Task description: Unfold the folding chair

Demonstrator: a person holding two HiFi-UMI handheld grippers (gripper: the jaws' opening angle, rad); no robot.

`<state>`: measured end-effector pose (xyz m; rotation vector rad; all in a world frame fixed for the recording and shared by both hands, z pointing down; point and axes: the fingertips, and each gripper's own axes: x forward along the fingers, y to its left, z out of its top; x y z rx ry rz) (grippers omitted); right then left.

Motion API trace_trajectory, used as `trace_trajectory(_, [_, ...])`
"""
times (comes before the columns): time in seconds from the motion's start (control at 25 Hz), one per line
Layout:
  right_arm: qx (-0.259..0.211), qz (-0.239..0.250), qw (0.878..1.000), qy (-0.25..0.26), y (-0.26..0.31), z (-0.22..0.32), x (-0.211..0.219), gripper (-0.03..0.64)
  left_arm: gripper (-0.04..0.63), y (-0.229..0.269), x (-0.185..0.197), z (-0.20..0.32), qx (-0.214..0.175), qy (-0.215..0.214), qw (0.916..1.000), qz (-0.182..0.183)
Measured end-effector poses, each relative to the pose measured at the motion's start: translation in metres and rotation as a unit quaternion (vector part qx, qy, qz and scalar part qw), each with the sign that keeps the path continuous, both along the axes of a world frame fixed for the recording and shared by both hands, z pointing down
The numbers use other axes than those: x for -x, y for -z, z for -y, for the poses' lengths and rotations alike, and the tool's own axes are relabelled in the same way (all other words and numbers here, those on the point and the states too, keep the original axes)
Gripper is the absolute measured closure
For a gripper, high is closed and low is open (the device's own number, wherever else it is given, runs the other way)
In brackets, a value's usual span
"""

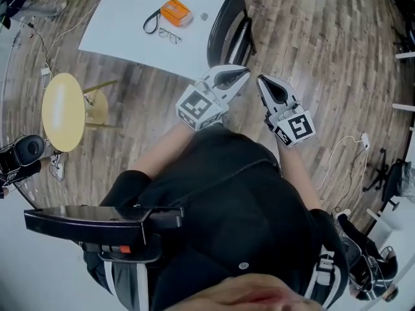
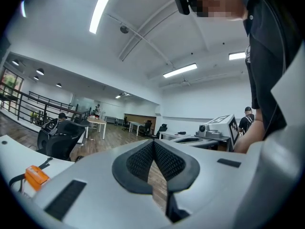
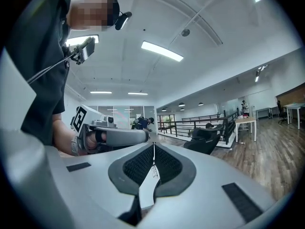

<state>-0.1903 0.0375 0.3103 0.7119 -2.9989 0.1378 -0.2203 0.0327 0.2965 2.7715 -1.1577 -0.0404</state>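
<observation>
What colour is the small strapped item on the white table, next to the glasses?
Orange; the strapped item shows best in the head view.

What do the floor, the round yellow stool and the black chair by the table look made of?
Floor: matte wood or laminate planks, grain and seams show. Yellow stool: smooth seat, pale legs, possibly painted wood or plastic. Black chair: glossy highlights, probably plastic; uncertain.

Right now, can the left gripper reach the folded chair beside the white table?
Probably yes: the left gripper points toward the folded chair, with only bare floor between. Its jaws are shut and must open first.
</observation>
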Motion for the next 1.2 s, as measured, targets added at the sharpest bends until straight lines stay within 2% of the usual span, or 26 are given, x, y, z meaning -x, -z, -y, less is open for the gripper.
trace_trajectory(0.32, [0.010, -0.024, 1.000, -0.001, -0.013, 0.028, 0.053, 0.609, 0.591, -0.011, 0.066, 0.029, 0.011, 0.039, 0.9991, -0.013])
trace_trajectory(0.44, [0.021, -0.031, 0.999, -0.031, -0.026, 0.048, 0.056, 0.609, 0.591, -0.022, 0.080, 0.043, 0.022, 0.057, 0.9980, -0.016])
trace_trajectory(0.56, [0.040, -0.035, 0.997, -0.060, -0.046, 0.073, 0.061, 0.609, 0.591, -0.043, 0.094, 0.059, 0.043, 0.078, 0.9960, -0.003])
trace_trajectory(0.76, [0.067, -0.048, 0.994, -0.065, -0.082, 0.105, 0.077, 0.609, 0.589, -0.082, 0.109, 0.085, 0.093, 0.100, 0.9904, 0.019])
trace_trajectory(0.92, [0.094, -0.065, 0.991, -0.063, -0.118, 0.131, 0.088, 0.607, 0.589, -0.115, 0.124, 0.110, 0.133, 0.133, 0.9816, 0.031])
trace_trajectory(1.04, [0.107, -0.079, 0.989, -0.059, -0.141, 0.143, 0.094, 0.607, 0.582, -0.145, 0.134, 0.128, 0.176, 0.157, 0.9705, 0.049])
trace_trajectory(1.2, [0.137, -0.080, 0.986, -0.060, -0.164, 0.159, 0.099, 0.607, 0.517, -0.184, 0.138, 0.148, 0.239, 0.163, 0.9544, 0.073])
